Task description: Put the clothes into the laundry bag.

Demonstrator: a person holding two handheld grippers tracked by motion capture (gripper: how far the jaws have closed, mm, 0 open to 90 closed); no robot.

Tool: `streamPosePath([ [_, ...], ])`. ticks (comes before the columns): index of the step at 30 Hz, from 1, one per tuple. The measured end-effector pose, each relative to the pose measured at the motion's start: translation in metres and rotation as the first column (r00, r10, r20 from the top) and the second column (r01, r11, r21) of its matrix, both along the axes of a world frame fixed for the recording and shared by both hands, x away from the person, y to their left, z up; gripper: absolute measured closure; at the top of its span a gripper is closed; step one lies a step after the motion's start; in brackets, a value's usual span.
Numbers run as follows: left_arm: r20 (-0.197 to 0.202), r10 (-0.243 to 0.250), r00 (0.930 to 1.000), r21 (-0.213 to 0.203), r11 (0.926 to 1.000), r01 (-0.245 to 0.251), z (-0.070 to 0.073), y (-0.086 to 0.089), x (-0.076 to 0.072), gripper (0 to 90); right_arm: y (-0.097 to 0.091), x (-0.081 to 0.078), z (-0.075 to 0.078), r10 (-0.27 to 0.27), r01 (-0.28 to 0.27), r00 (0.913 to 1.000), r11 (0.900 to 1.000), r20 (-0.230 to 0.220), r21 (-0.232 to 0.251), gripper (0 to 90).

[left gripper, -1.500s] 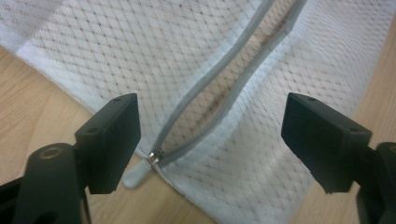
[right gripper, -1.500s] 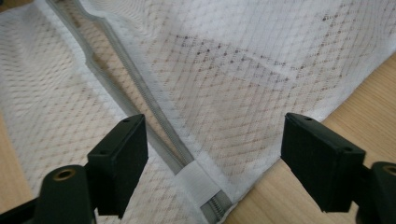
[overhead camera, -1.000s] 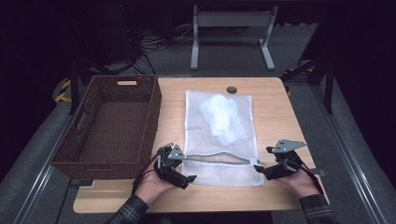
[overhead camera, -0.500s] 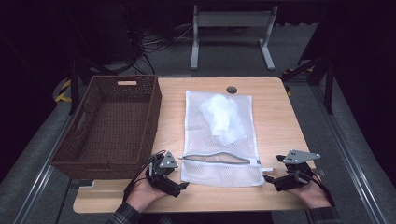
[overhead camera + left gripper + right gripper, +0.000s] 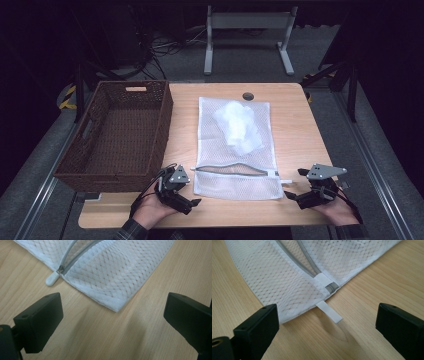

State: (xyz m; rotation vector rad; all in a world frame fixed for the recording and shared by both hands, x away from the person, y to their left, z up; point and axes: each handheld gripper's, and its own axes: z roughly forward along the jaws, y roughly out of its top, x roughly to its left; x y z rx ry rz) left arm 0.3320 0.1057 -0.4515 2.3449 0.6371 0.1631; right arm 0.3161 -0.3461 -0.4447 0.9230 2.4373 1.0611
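A white mesh laundry bag [image 5: 234, 150] lies flat on the wooden table [image 5: 290, 125], with a white crumpled cloth [image 5: 239, 125] inside its far half. Its grey zipper [image 5: 230, 168] runs across the near end and gapes slightly. My left gripper [image 5: 189, 196] is open, just off the bag's near left corner [image 5: 117, 306], with the zipper pull [image 5: 52, 280] ahead. My right gripper [image 5: 295, 184] is open by the near right corner, where a white fabric tab [image 5: 329, 312] sticks out from the zipper's end [image 5: 331, 287]. Neither gripper [image 5: 113, 315] [image 5: 328, 322] holds anything.
A brown wicker basket [image 5: 120, 130] stands empty along the table's left side, close to my left hand. A round cable hole [image 5: 247, 95] sits at the table's far edge. Behind the table stands a metal frame [image 5: 247, 30]. Bare wood lies right of the bag.
Both grippers have drawn back from the bag's near corners toward the table's near edge, the right one also further right. The bag has stayed in place.
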Motion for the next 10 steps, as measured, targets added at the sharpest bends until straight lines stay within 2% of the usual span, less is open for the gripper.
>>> streamPosePath([
  [10,-0.007,-0.003,1.0,0.006,1.0,0.004,-0.0003,-0.0009,-0.0001,3.3,0.0005,-0.0006,0.0003,0.012,-0.013,0.9999,0.9999,0.005,0.006,4.8],
])
